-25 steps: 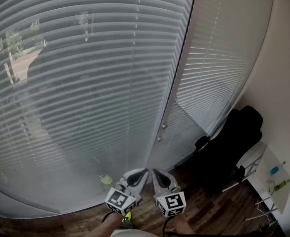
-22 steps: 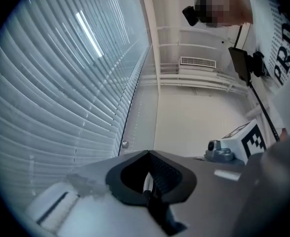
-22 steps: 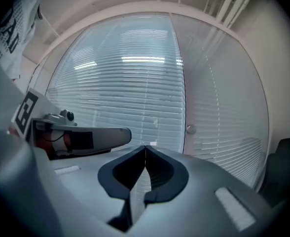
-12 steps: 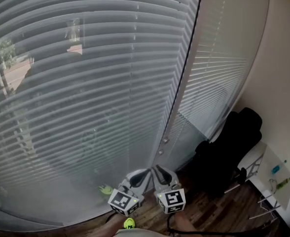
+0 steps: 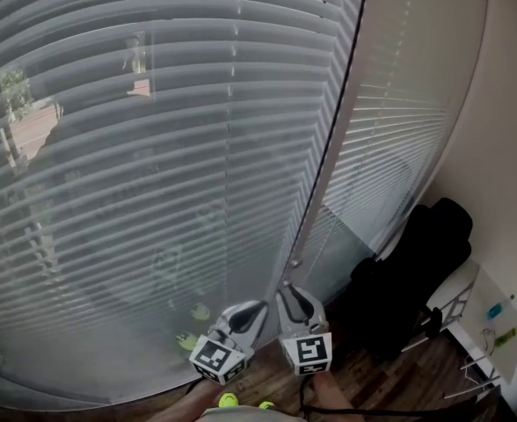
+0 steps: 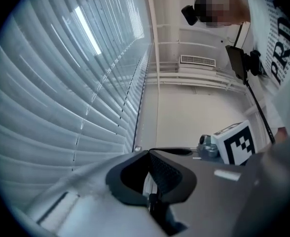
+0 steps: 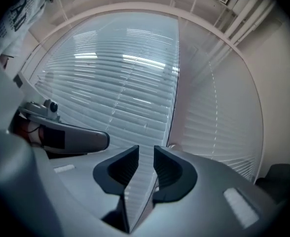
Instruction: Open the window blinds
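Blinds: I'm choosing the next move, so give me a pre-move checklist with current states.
1. Right gripper jaws apart, just been opening, nothing between them: ok.
2. Left gripper empty: cannot tell; jaws together.
3. Blinds opened: not ok; they hang fully lowered.
4. Small knob between the two blinds grasped: not ok; it sits beyond the right jaws.
5. Black chair apart from both grippers: ok.

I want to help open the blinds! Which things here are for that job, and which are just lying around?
For the job:
window blinds
right hand-held gripper, jaws just been opening, nothing between them
left hand-held gripper, shut

Just lying about:
black chair
white table
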Demonstrator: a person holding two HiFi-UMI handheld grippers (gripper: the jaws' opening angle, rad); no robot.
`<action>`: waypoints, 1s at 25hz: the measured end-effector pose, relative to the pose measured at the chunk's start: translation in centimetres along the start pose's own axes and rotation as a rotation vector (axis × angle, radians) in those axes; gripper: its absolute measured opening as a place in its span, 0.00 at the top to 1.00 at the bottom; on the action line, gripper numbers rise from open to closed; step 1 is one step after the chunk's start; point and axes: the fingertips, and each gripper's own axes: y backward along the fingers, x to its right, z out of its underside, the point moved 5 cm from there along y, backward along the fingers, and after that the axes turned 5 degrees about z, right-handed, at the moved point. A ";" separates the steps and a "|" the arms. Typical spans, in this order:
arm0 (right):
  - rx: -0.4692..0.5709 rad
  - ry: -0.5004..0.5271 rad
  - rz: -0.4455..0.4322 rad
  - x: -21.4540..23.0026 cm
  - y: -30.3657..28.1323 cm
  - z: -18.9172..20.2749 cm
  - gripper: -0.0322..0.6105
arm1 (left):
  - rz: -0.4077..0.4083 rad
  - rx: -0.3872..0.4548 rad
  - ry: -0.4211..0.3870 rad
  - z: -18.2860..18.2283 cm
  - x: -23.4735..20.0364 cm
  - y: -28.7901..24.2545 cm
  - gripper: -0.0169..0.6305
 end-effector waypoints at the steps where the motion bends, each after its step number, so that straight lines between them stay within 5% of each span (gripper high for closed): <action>1: 0.004 0.006 -0.005 0.2 -0.2 -0.1 0.80 | -0.008 -0.001 -0.002 0.0 -0.1 -0.1 0.99; 25: -0.004 0.185 -0.039 5.2 -4.6 0.6 0.74 | -0.113 0.011 -0.036 -0.3 -0.8 -4.6 0.99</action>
